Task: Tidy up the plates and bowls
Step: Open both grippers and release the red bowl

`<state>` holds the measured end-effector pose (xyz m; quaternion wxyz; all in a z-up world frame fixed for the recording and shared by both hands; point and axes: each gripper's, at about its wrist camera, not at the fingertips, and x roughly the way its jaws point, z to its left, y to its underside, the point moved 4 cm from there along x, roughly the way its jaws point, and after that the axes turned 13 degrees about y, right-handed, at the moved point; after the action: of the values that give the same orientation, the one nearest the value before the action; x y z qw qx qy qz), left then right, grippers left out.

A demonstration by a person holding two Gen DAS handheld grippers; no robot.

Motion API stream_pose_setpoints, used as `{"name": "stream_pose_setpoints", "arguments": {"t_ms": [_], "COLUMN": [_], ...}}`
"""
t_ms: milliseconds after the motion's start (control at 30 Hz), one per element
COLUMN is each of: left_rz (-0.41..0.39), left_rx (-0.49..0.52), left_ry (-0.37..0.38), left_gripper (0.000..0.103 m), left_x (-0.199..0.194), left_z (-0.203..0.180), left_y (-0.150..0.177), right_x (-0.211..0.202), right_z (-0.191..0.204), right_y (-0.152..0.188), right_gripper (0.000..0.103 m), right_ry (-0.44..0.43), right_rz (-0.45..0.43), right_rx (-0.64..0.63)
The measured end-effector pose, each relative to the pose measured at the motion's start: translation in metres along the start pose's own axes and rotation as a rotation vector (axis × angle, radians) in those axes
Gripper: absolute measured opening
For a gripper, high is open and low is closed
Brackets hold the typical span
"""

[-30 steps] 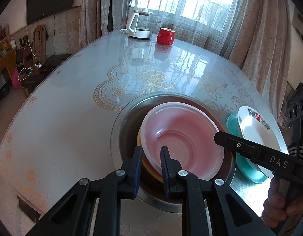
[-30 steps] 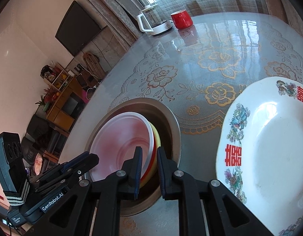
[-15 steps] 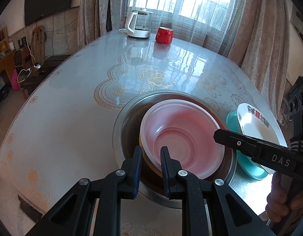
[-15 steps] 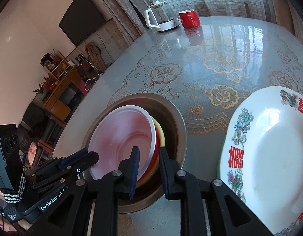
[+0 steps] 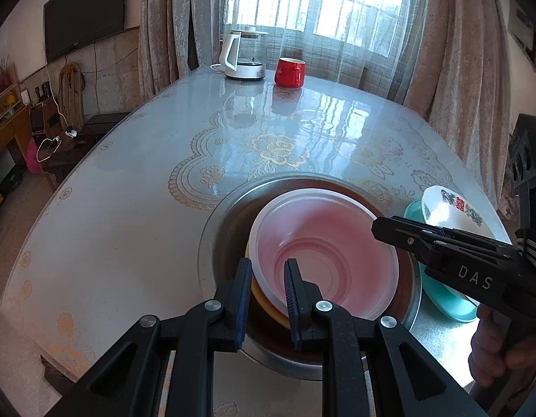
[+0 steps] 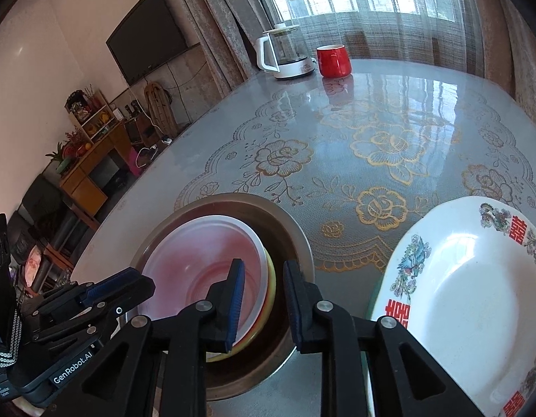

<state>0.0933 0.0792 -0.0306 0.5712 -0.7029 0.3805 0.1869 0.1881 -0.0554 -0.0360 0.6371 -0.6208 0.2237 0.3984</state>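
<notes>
Bowls (image 5: 323, 253), likely light slick plastic best taken by the rim, are sitting nested in basin (image 5: 222, 232) at table's (image 5: 129, 191) 6 o'clock, left gripper (image 5: 268, 267) pinching rim nearly shut at 7 o'clock, right gripper (image 6: 262, 267) closing astride rim at 3 o'clock, not yet pressing.

Bright daylight from window (image 5: 323, 10); glare on table (image 5: 129, 208); fisheye edges dark.

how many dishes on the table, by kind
bowls: 3 (metal basin, pink bowl, yellow bowl nested under it)
plates: 2 (white plate on teal plate)
mugs: 1 (red mug)
kettles: 1 (kettle)
total: 7
</notes>
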Motion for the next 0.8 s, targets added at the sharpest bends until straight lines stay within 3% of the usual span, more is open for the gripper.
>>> {"name": "stream_pose_setpoints", "arguments": {"t_ms": [400, 800], "left_rz": [0.02, 0.016], "left_rx": [-0.017, -0.025], "left_ry": [0.014, 0.006], "left_gripper": [0.019, 0.02], "left_x": [0.005, 0.003], "left_z": [0.004, 0.004], "left_y": [0.005, 0.006], "right_x": [0.001, -0.008], "right_z": [0.004, -0.007], "right_y": [0.006, 0.006], "right_gripper": [0.018, 0.02], "right_ry": [0.006, -0.02], "right_rz": [0.013, 0.002], "right_rx": [-0.015, 0.05]}}
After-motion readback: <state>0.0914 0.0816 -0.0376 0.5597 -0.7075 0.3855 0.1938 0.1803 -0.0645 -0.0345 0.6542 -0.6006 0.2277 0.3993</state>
